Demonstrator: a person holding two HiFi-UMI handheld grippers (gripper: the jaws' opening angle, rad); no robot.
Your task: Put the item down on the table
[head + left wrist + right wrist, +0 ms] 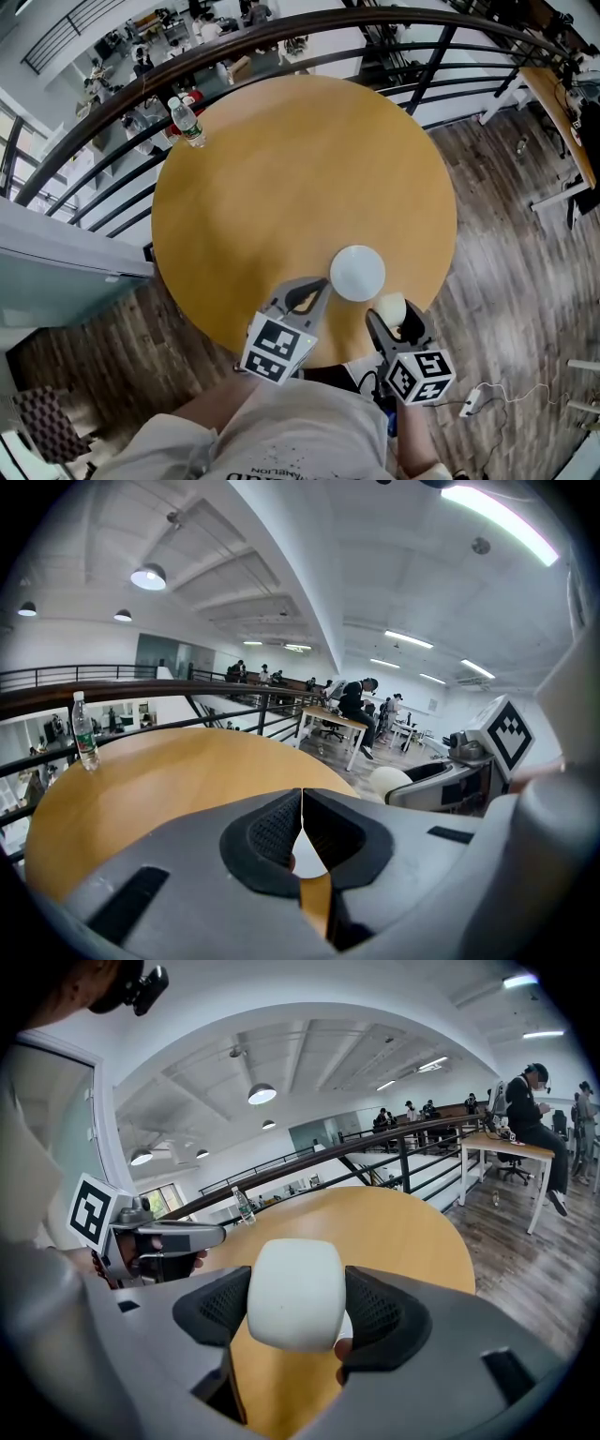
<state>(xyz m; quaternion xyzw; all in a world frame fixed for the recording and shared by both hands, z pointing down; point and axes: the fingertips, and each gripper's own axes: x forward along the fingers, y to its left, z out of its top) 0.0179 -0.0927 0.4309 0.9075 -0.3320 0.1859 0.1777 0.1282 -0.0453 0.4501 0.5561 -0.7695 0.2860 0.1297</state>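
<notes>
A rounded white item [295, 1293] sits squeezed between the pads of my right gripper [296, 1309], held above the near edge of the round wooden table [281, 187]. In the head view the item [392, 307] shows cream-white at the right gripper [388, 319], just right of a white round disc [357, 273] lying on the table. My left gripper [321, 284] is shut with nothing in it, its tips beside the disc's left rim. In the left gripper view the jaws [302, 795] meet, and the white item [387, 780] appears to the right.
A water bottle [189, 122] stands at the table's far left edge, by a dark railing [112, 141]. Wood floor and desks [562, 122] lie to the right. People sit and stand at a desk [506, 1147] in the background.
</notes>
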